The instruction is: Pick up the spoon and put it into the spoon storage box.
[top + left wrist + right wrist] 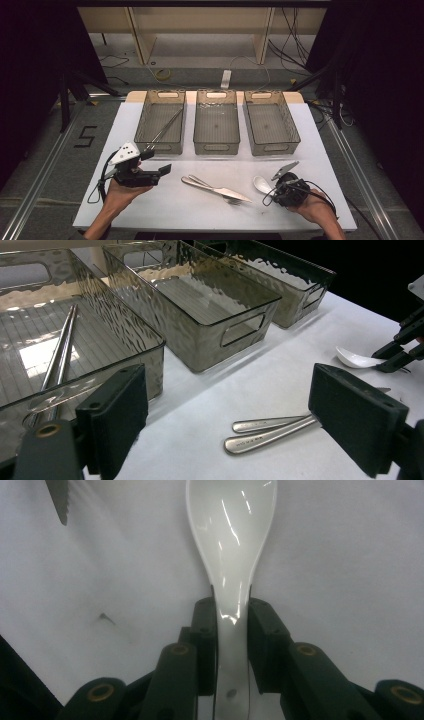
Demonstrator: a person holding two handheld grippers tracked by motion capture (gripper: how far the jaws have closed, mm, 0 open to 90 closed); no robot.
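The right tongs [232, 612] are clenched on the handle of the white spoon [231, 535]: both pads sit flush against its narrow neck, one on each side, and the handle runs back between the jaws. The spoon's long axis lies straight in line with the tongs, bowl pointing away from them, hollow side up, low over the white surface [210, 210]. In the high view the spoon [261, 184] lies just left of the right tongs [280, 187] and well in front of the right-hand bin [270, 129], the landmark here; the middle bin [216, 127] stands just left of that one, and the far-left bin [160, 125] holds a pair of metal chopsticks [167, 126]. So any carry to the right-hand bin would, I judge, run away from the person and slightly rightward. The left tongs [150, 172] are released, jaws wide apart with nothing between them, far left of that bin. The metal cutlery [215, 189] lies between the two tongs.
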